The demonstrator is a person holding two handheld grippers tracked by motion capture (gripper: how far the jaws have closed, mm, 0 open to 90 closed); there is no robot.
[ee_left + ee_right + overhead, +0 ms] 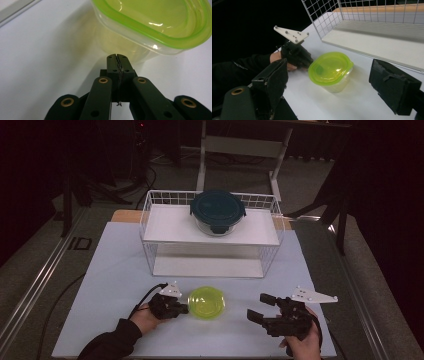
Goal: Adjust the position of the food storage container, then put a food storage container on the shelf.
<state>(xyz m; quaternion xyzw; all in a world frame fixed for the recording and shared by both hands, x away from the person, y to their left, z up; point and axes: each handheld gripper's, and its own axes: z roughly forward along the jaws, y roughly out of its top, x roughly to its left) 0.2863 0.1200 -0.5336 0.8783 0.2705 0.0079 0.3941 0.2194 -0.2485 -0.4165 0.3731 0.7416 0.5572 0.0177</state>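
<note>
Green-lidded container on table, front centre, just beside left tool. Left tool clenched, empty, tips probably touching container wall; left gripper view too close to tell. Right tool released, well apart. One wire rack behind, one dark-lidded glass bowl on its shelf. Right gripper view shows lower rack shelf.

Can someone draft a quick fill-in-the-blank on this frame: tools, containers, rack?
1. The left tool, beside the green-lidded container, has its jaws ____.
2. The right tool has its jaws ____.
3. The round container with the dark lid sits on the ____ shelf of the white wire rack.
4. The rack's lower shelf is ____.

Missing words: shut; open; upper; empty
</note>
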